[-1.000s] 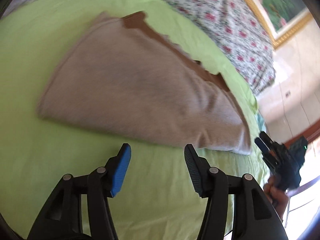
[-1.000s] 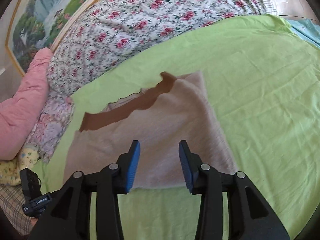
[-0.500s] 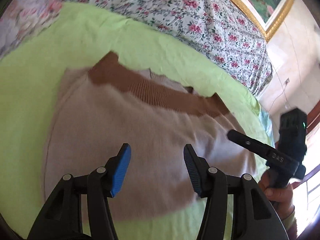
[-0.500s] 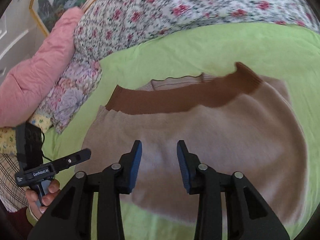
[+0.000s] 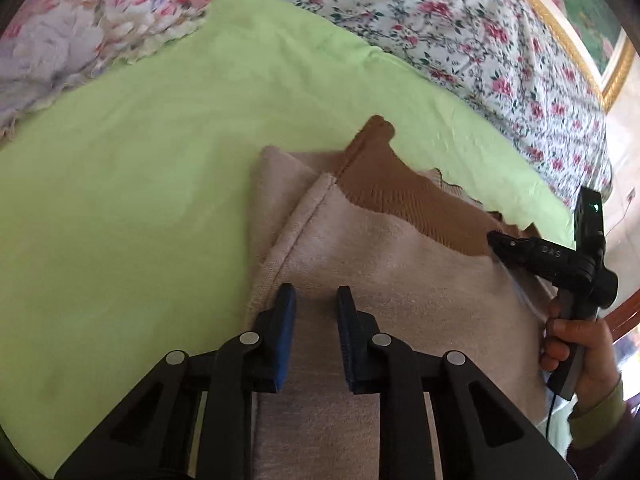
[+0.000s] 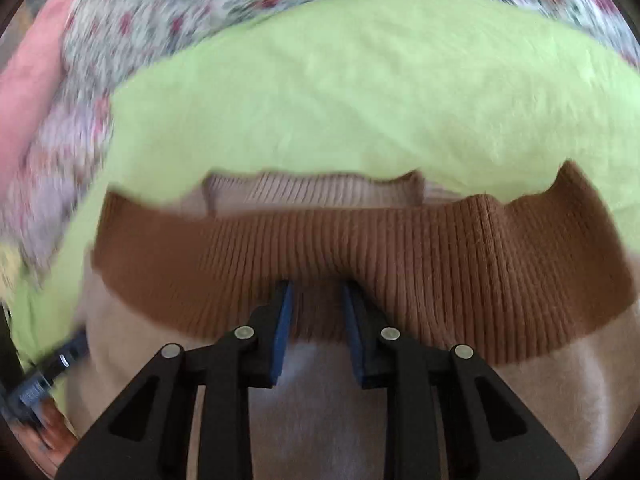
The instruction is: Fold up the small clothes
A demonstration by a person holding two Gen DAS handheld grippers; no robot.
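A folded beige knit garment (image 5: 400, 272) with a brown ribbed band (image 5: 404, 200) lies on the green sheet (image 5: 140, 184). My left gripper (image 5: 315, 294) is low over its left side near the folded edge, jaws narrowly apart with beige cloth between the tips. My right gripper (image 6: 317, 290) is low over the garment (image 6: 400, 420), its tips at the lower edge of the brown band (image 6: 440, 264), jaws narrowly apart. It also shows in the left wrist view (image 5: 560, 260), at the garment's right end. I cannot tell whether either pinches cloth.
A floral quilt (image 5: 440, 20) runs along the far side of the sheet. A flowered pillow (image 5: 80, 28) lies at the far left, a pink pillow (image 6: 28, 80) beyond it. A framed picture (image 5: 580, 8) hangs behind.
Both grippers have dropped from above the sheet onto the garment. Both jaws have narrowed. The left moved to the left folded edge, the right to the brown band.
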